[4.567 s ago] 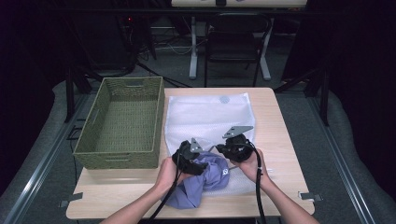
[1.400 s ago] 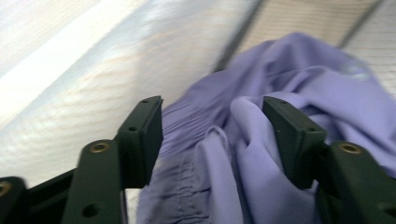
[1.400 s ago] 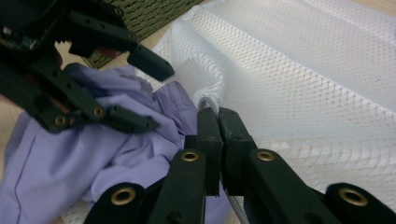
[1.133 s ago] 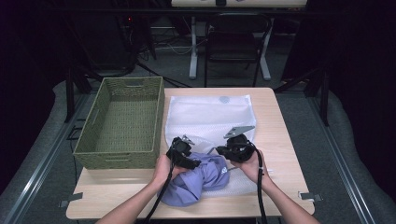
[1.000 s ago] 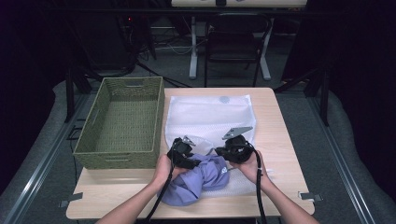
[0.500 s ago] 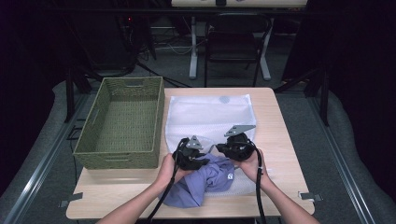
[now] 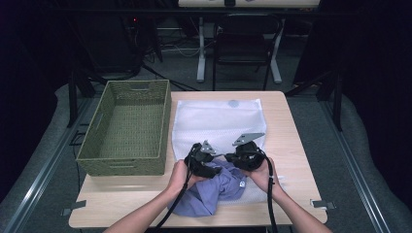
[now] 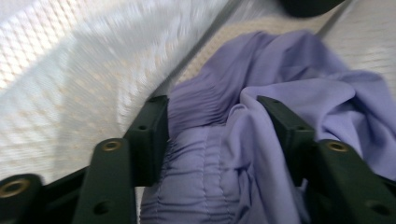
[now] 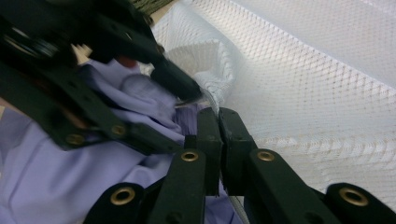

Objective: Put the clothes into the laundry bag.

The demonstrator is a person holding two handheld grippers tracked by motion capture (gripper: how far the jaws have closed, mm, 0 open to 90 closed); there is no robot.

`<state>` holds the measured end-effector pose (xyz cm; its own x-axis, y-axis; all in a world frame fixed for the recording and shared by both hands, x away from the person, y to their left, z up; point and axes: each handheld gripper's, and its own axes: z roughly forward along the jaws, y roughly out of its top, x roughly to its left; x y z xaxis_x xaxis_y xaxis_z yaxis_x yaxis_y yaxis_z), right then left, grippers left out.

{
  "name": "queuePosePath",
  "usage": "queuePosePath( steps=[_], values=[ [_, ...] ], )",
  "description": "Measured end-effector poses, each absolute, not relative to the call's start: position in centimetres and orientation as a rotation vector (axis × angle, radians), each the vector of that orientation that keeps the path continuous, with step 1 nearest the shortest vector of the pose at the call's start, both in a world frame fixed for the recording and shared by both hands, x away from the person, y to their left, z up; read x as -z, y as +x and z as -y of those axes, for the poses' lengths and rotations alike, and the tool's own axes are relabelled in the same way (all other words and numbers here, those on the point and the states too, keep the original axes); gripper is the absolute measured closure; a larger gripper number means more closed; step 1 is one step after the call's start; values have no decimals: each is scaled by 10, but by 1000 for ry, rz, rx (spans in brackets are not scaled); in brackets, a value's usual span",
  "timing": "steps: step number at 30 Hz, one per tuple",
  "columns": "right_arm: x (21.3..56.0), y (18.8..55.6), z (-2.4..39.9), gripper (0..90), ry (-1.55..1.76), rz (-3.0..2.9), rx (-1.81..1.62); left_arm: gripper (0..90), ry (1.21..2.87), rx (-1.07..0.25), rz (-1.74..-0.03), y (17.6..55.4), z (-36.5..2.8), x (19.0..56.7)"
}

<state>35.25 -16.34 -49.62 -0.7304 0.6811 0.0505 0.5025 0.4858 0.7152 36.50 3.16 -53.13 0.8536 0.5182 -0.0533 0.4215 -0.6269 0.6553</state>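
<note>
Shifted up toward the mesh bag (image 7: 216, 124) since the earlier frame: left gripper (image 8: 219, 135), jaws just been opening, loosely straddling a bunched fold of purple garment (image 7: 214, 191) without clamping. Right gripper (image 9: 218, 128) clenched on the bag's mesh edge, holding the mouth beside the garment. Garment heaped at counter (image 7: 286, 141) front edge, partly on the bag. Green wicker basket (image 7: 124, 128) just left, touching bag side.
</note>
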Motion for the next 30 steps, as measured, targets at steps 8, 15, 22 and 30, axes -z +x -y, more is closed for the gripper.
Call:
queuePosePath(
  steps=[8,15,22,30],
  values=[
    [499,353,167,878,1019,-2503,-1070,298,2326,-183,-662,352,-51,504],
    [497,353,165,878,1019,-2503,-1069,282,2426,-112,-620,342,-46,516],
    [499,353,164,880,1027,-2510,-1070,751,2409,-148,-613,348,-34,542],
    [486,350,162,882,1019,-2481,-1150,833,2244,-193,-675,357,-33,524]
  ],
)
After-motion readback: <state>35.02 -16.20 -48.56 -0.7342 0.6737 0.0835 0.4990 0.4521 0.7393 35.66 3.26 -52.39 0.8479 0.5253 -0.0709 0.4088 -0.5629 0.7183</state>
